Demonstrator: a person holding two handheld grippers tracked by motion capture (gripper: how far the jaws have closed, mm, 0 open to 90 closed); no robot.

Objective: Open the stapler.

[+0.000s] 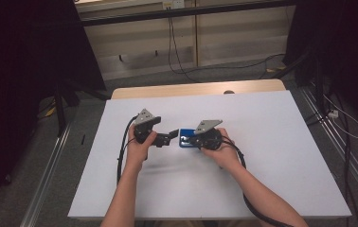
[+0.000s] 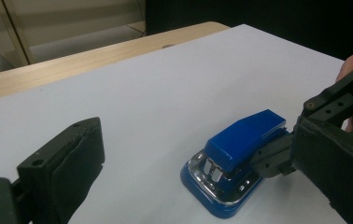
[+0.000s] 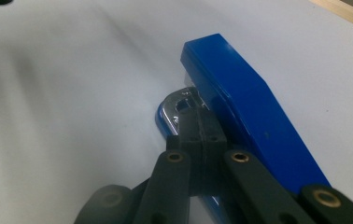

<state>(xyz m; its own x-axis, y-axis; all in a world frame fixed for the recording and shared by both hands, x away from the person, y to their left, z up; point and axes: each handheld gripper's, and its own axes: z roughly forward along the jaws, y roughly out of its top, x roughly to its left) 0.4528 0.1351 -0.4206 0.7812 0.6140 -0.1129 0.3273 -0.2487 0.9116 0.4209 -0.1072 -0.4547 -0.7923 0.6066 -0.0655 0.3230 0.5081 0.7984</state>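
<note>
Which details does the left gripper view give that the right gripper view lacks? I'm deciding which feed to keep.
Left gripper view alone: the blue hole punch's chrome front with its punch heads, the table's wooden far edge, and the right gripper seen from outside. Right gripper view alone: its own fingers pressed together against the punch's side. Both: the blue punch on the white tabletop.
</note>
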